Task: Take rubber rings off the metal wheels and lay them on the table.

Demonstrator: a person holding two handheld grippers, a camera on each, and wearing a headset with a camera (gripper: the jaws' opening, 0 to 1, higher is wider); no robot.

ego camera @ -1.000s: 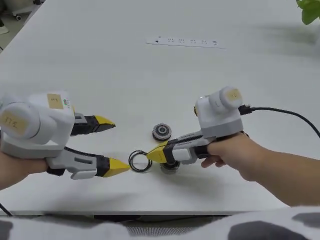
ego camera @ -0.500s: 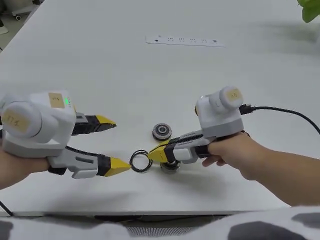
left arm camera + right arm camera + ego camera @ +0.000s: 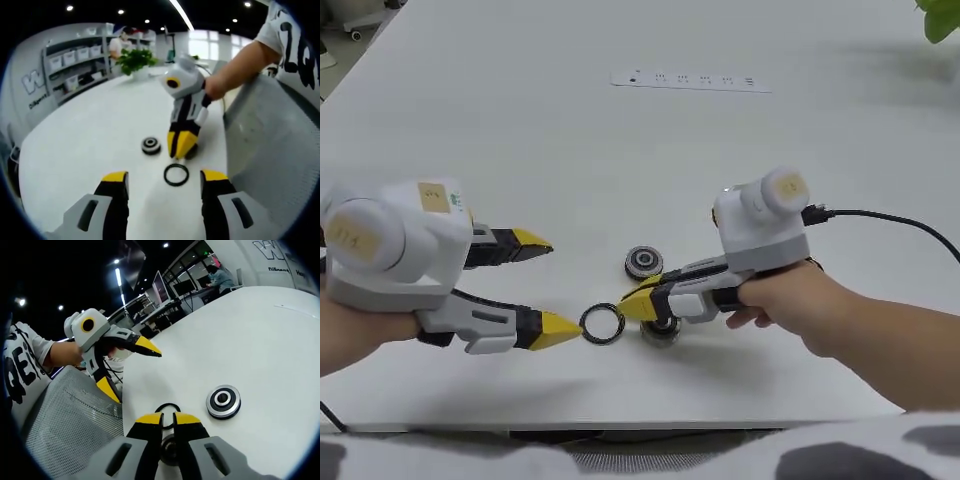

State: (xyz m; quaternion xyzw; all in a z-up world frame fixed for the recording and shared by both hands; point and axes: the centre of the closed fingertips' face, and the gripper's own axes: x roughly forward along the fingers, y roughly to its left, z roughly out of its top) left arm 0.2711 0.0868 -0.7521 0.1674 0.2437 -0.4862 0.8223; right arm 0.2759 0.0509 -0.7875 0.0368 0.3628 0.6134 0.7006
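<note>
Progress: 1 rubber ring (image 3: 602,324) lies on the table (image 3: 620,150), right gripper (image 3: 632,305) clenched over the bare wheel (image 3: 660,334) beside it; 1 ringed wheel (image 3: 644,262) beyond waits; left gripper (image 3: 558,286) released.

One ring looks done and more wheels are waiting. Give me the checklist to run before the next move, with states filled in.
1. Loose black rubber ring flat on the white table: ok.
2. Left gripper open and empty: ok.
3. Right gripper clear of that ring: cannot tell.
4. Round metal wheel beyond the right gripper unobstructed: ok.
5. Second metal wheel under the right gripper stripped: cannot tell.
</note>
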